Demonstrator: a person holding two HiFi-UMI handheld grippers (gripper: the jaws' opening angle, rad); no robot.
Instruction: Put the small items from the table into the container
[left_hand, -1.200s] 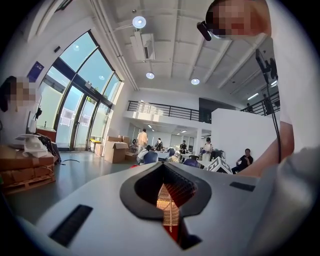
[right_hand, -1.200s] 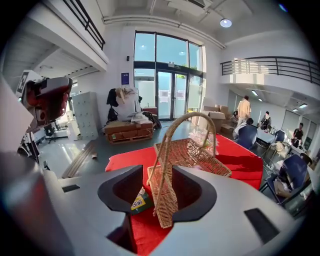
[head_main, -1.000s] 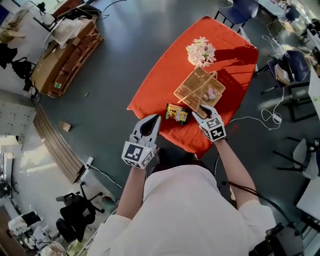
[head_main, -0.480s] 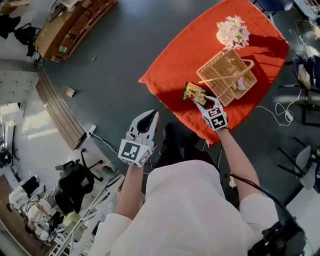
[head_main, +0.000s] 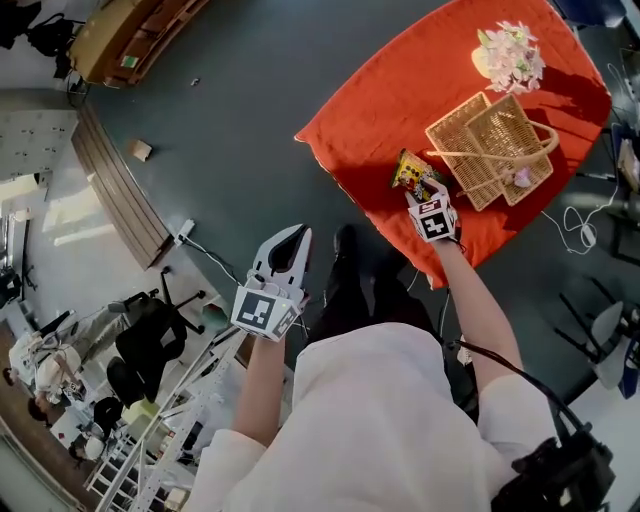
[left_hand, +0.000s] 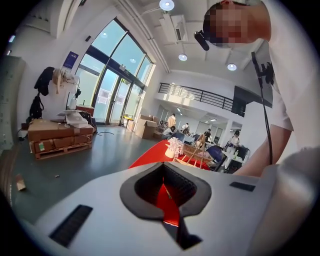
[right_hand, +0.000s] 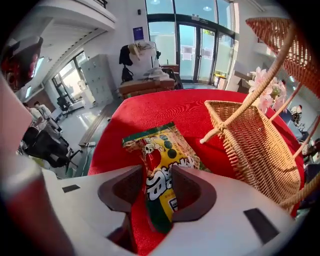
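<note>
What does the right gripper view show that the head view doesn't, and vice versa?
Right gripper view only: the right gripper with its jaws pinching the lower end of the yellow-green snack packet, and the packet's print up close.
Head view only: the left gripper, empty, held over the floor away from the red tablecloth, and a small pink item inside the wicker basket.
Both: snack packet, wicker basket, red tablecloth, flowers.

The left gripper (left_hand: 163, 165) has its fingers (left_hand: 95, 197) together, empty, facing the red table (left_hand: 148, 156) and basket (left_hand: 194, 151)
</note>
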